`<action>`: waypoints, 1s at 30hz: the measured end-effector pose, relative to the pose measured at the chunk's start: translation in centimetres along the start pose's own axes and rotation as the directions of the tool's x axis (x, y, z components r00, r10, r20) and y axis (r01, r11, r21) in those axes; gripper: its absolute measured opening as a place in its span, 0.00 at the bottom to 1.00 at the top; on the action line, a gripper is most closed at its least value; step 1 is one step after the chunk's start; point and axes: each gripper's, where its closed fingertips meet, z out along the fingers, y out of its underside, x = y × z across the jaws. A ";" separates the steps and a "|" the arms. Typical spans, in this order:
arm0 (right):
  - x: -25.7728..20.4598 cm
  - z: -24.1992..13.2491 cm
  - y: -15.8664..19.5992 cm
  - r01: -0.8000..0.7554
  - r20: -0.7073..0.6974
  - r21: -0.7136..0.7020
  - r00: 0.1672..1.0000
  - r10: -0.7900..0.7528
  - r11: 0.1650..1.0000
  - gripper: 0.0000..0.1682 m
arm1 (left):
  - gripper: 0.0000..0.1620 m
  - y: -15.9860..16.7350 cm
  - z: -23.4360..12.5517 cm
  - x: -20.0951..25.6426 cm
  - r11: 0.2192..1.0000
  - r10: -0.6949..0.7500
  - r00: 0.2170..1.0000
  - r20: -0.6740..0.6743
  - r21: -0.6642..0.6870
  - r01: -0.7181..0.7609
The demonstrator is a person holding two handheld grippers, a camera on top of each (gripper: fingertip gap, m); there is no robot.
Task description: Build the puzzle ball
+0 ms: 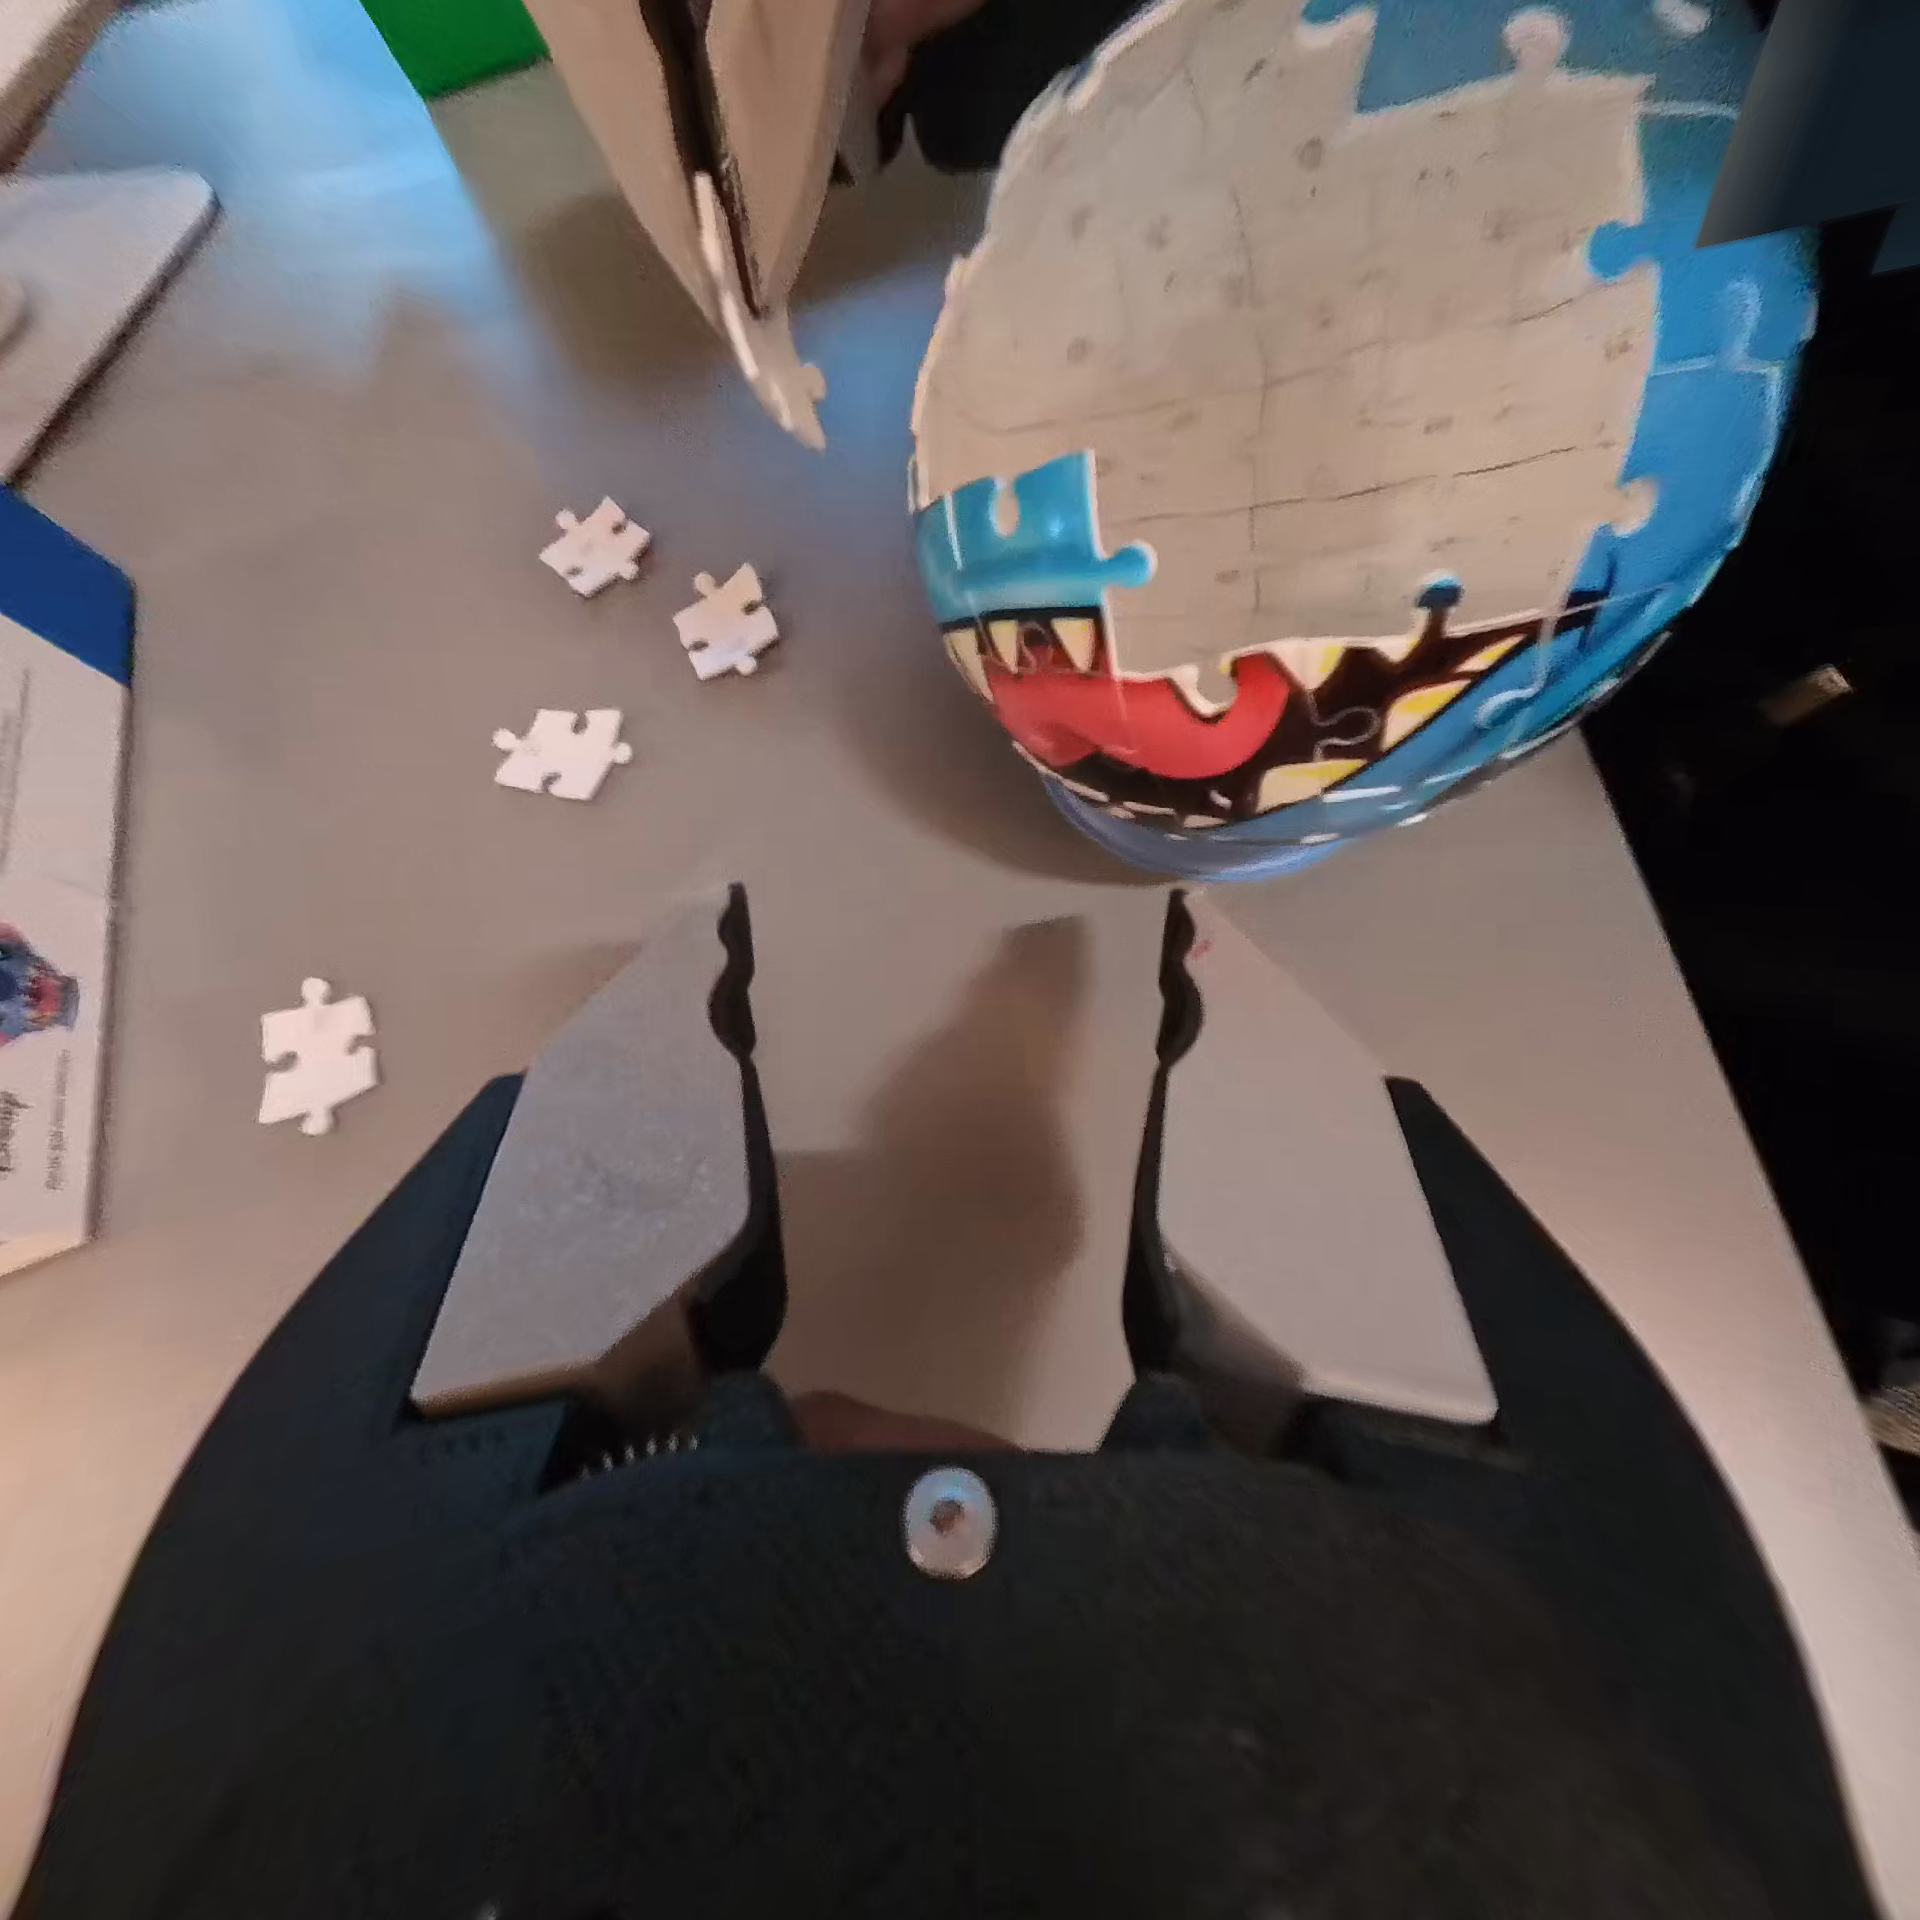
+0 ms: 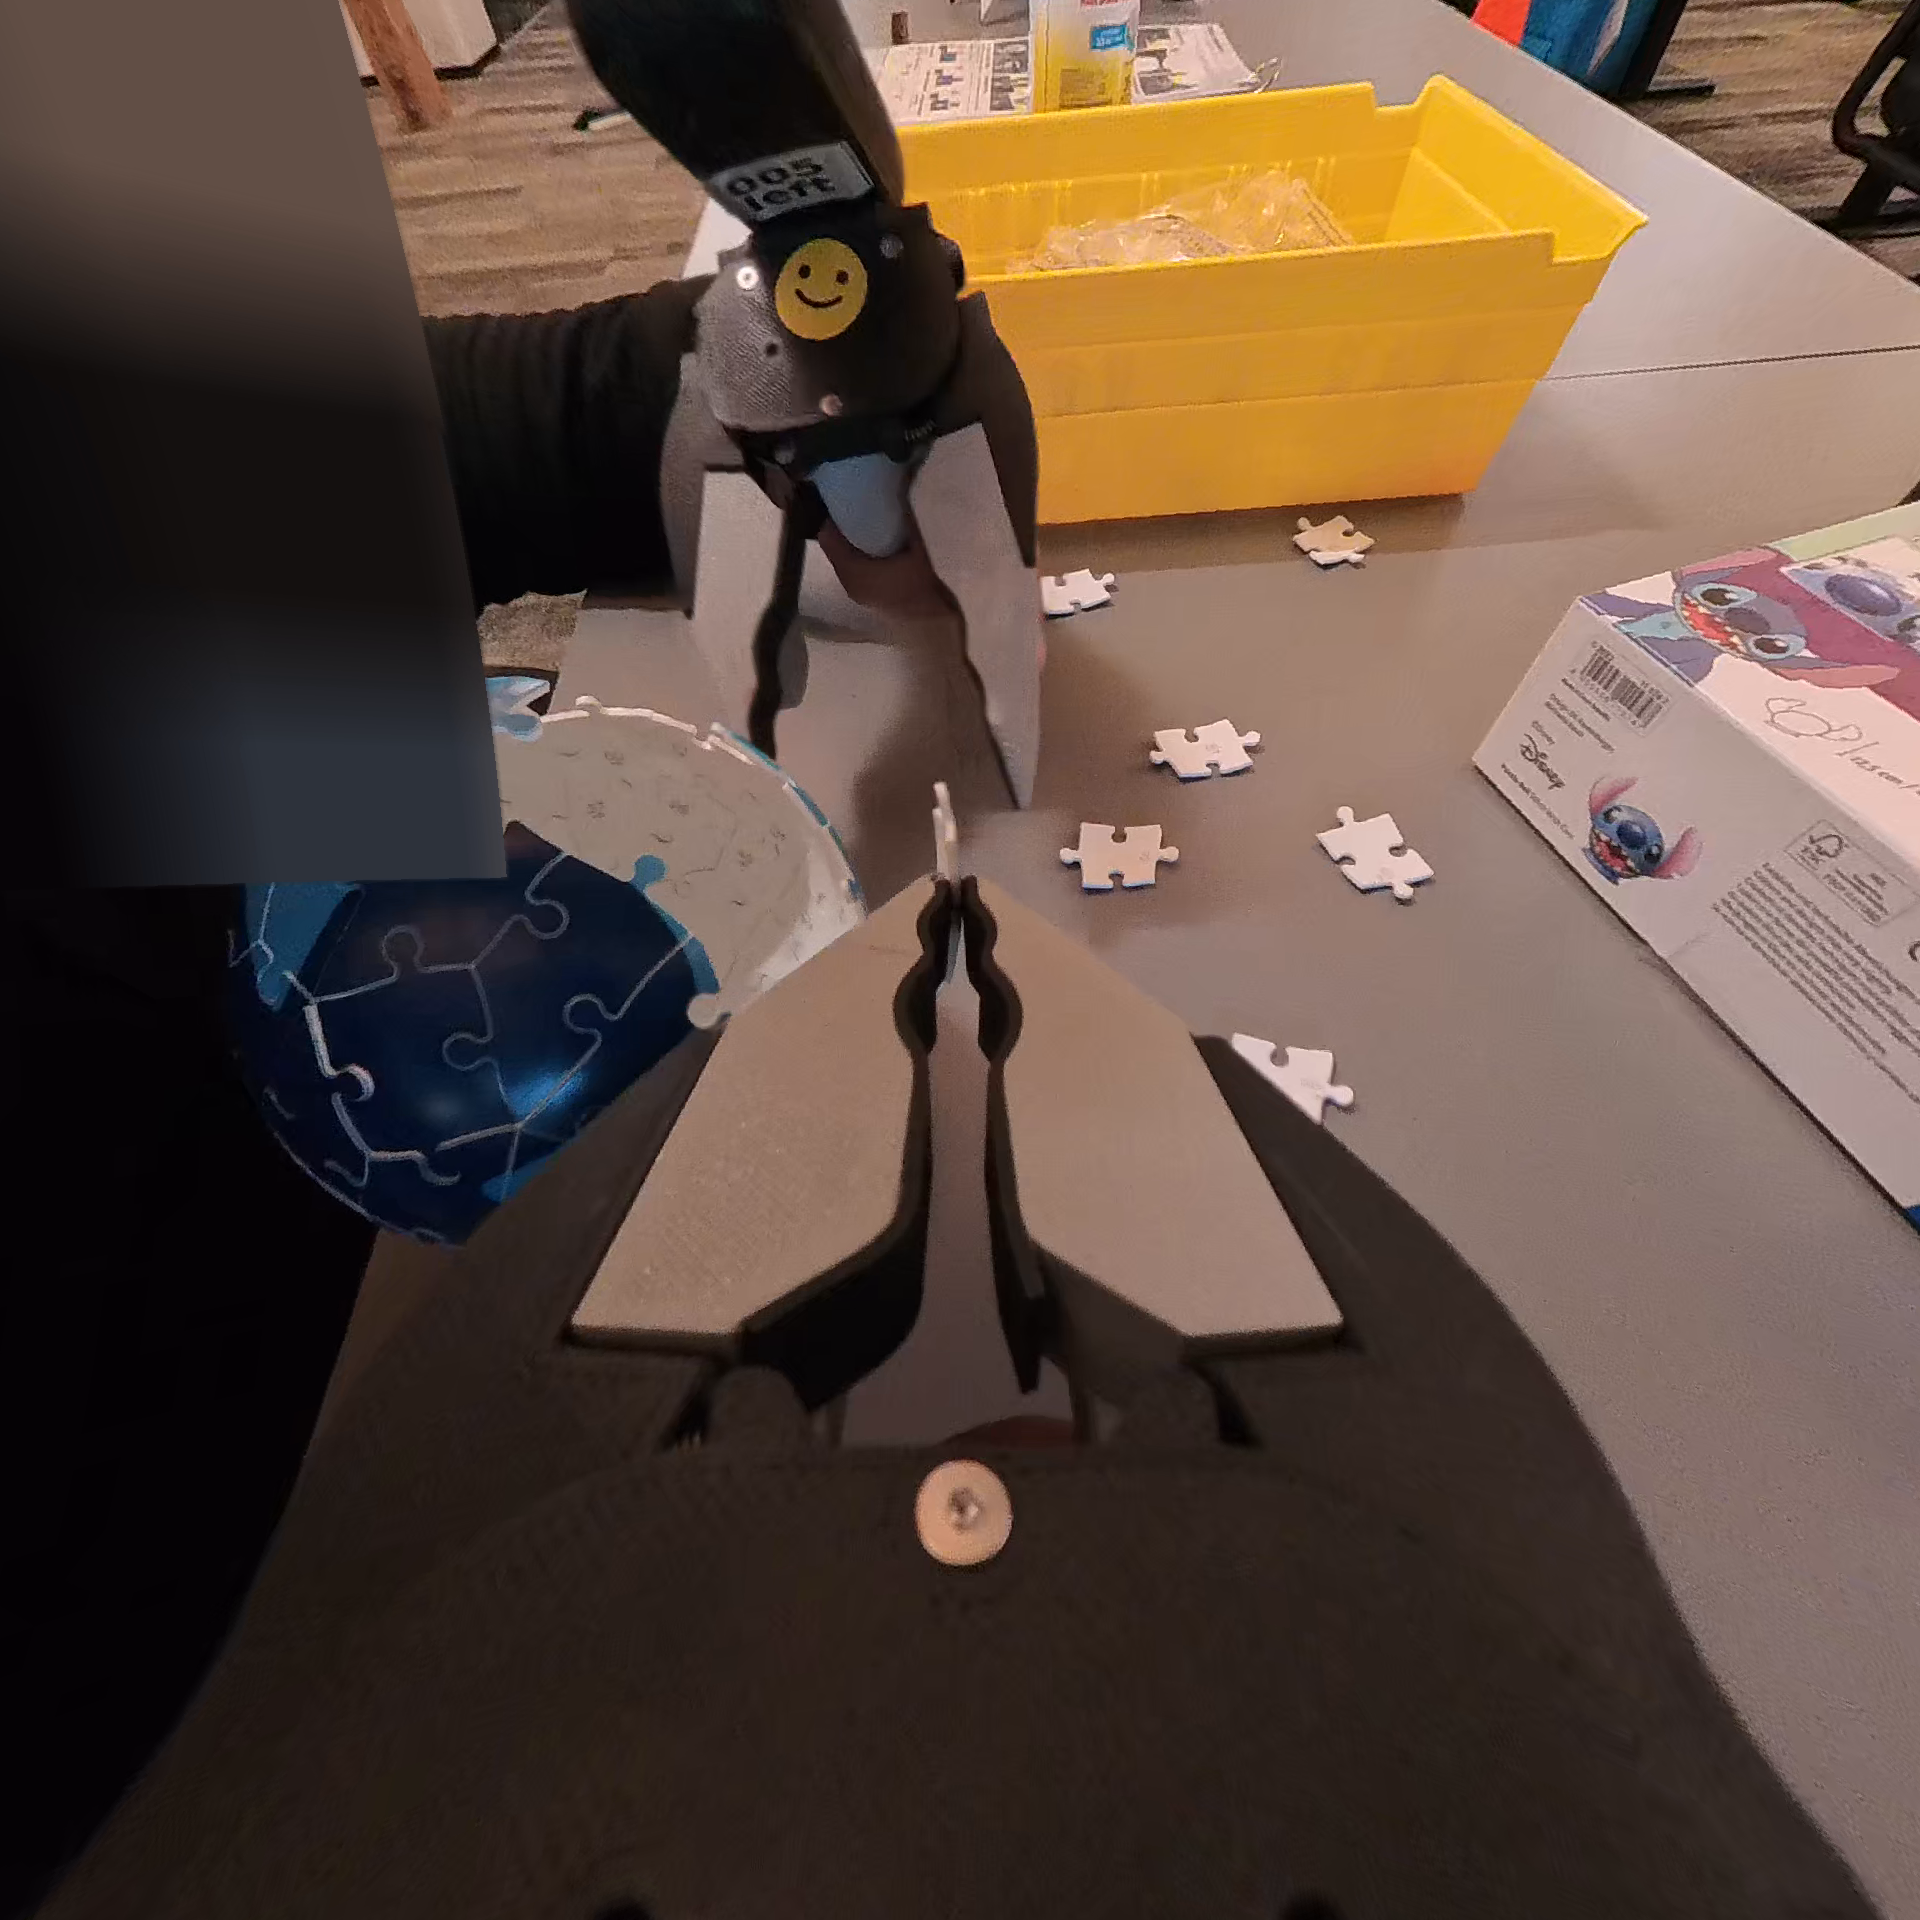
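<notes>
One half-built puzzle ball [image 1: 1351, 468] sits on the grey tabletop [image 1: 883, 810], at the right in the left wrist view and near its right edge. Its open side shows the pale inside of the shell, with blue pieces round the rim and a red tongue and teeth along the lower part; in the right wrist view the ball [image 2: 468, 1039] lies at the near left, dark blue outside, opening turned up and toward the far side. The left gripper [image 1: 951, 914] hovers over bare tabletop just near of the ball, its jaws wide apart and holding nothing. The right gripper [image 2: 951, 883] has its jaws pressed together on one white puzzle piece [image 2: 943, 831], which stands on edge, its long axis running straight out past the tips. In the left wrist view that piece [image 1: 774, 353] points down toward the tabletop, just left of the ball. Four loose pieces [image 1: 594, 545] show in the left wrist view, white side up, left of the ball. The right wrist view counts six lying flat on the tabletop, one [image 2: 1294, 1070] close beside the right gripper. One yellow bin [image 2: 1299, 343] stands at the far side, and one white puzzle box [image 2: 1714, 831] lies at the right.
</notes>
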 end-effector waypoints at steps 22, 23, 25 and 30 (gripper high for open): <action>-1.7 0.6 0.5 0.090 0.034 -0.031 0.995 -0.089 0.995 0.00 | 0.38 -0.8 0.3 8.5 0.997 0.083 0.970 -0.227 0.016 -0.082; -1.6 0.5 0.6 0.085 0.035 -0.032 0.996 -0.084 0.996 0.00 | 0.38 -0.8 0.1 9.0 0.996 0.087 0.966 -0.242 0.022 -0.085; -1.6 0.3 0.7 0.081 0.047 -0.026 0.996 -0.080 0.996 0.00 | 0.37 -1.1 -0.4 9.6 0.996 0.081 0.959 -0.271 0.052 -0.070; -1.7 0.4 0.5 0.091 0.055 -0.021 0.994 -0.090 0.996 0.00 | 0.55 -1.6 -0.1 5.9 0.995 -0.016 0.984 -0.175 0.091 0.032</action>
